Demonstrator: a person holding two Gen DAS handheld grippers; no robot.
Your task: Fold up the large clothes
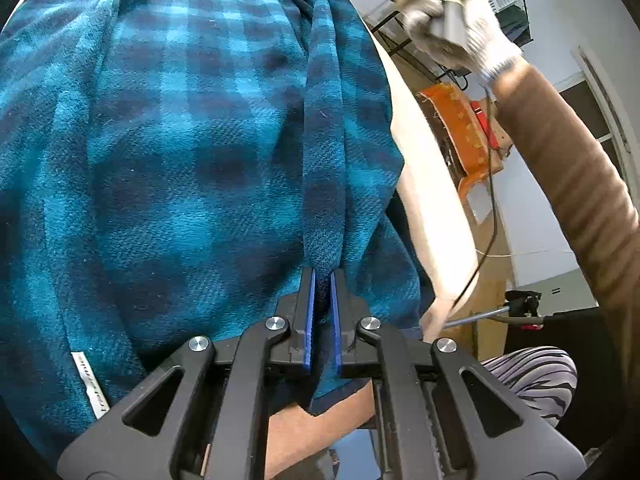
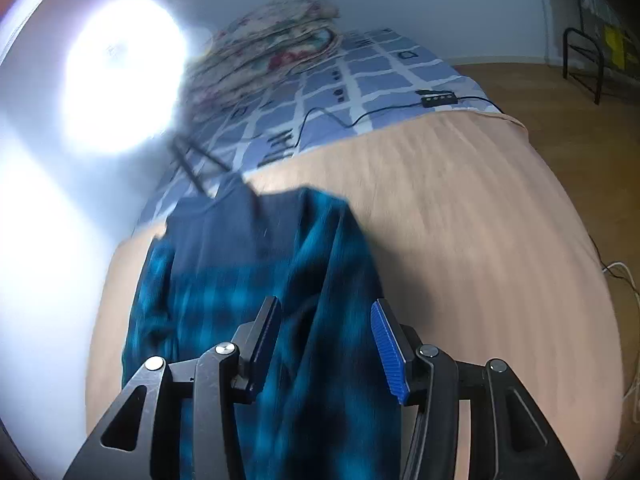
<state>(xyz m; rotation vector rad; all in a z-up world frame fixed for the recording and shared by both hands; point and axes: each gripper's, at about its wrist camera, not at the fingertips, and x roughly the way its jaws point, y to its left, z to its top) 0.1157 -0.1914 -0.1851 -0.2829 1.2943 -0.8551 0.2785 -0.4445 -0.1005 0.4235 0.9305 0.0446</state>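
**Left tool pinches the plaid garment, right tool spread above it**

Biggest thing first: the bed [image 2: 460,220], draped in a peach cover, fills the right wrist view from edge to edge. Behind the peach stretch lies a blue-and-white checked sheet [image 2: 360,76], and at its far end sits a heap of floral bedding [image 2: 276,36].

On the peach cover lies the teal-and-navy plaid garment [image 1: 160,140]. It swamps the left wrist view, soft and rumpled, with a raised fold running up the middle. In the right wrist view the same garment is blurred, stretching away from the camera along the left part of the bed, with a plain navy stretch at its far end.

Now the left tool [image 1: 322,280]: pressed together on that raised fold, blue pads gripping plaid cloth on both sides, a flap of fabric hanging down behind the fingers. A small white label [image 1: 90,384] shows at the garment's lower left edge.

The right tool [image 2: 324,312] stands spread, 2 blue-padded fingers apart, nothing between them, poised over the garment and not touching it.

From the left wrist camera, a gloved hand [image 1: 452,20] in a brown sleeve [image 1: 576,184] is up at top right, blurred, gripping a grey handle. A black cable [image 2: 360,116] snakes across the checked sheet to a small black box [image 2: 436,99].
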